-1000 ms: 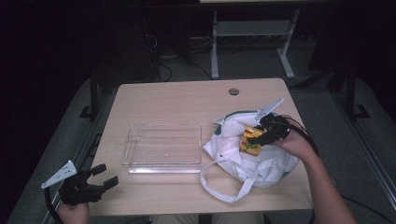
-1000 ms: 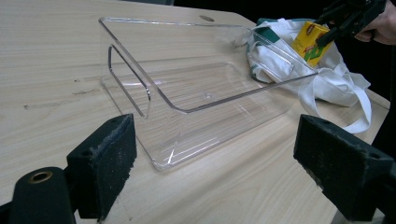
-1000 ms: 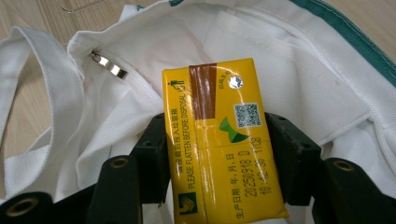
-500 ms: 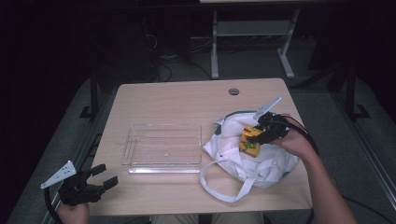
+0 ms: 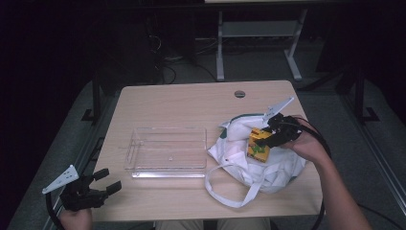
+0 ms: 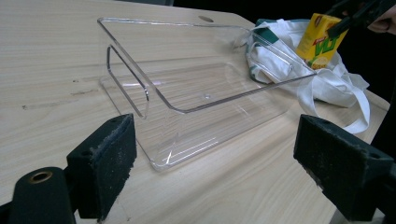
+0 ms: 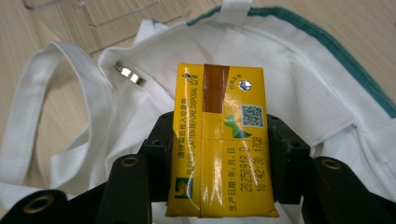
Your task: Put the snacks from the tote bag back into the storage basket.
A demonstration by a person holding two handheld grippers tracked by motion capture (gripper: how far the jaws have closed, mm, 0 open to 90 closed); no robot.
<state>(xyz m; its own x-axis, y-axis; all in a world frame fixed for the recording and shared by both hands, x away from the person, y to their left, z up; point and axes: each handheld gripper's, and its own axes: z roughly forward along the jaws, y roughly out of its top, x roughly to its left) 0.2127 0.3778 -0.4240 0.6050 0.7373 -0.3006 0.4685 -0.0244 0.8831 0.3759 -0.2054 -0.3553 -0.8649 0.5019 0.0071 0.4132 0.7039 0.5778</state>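
One yellow drink carton (image 7: 220,140) is the thing in play here, and your right gripper (image 5: 275,135) has its jaws clamped on the carton's two sides. In the right gripper view you're looking straight at its top face: bright yellow, a brown strip running down from the upper edge, a small silver foil straw spot, a QR code, a green mark, and lines of printed text including a date stamp. From the left gripper view you can see the front of the carton with red lettering and a bit of green at the bottom.

You've got it held up just above the open mouth of the white cloth bag (image 5: 282,165), which is slumped on the right part of the wooden table (image 5: 182,103). The bag has a green-trimmed rim and long white straps, one looping out toward the near edge of the table.

Just left of the bag, about mid-table, sits a clear plastic tray (image 5: 167,149).

Your left gripper (image 5: 103,184) hangs off the near-left corner of the table, jaws spread wide with nothing between them, pointed toward the tray.
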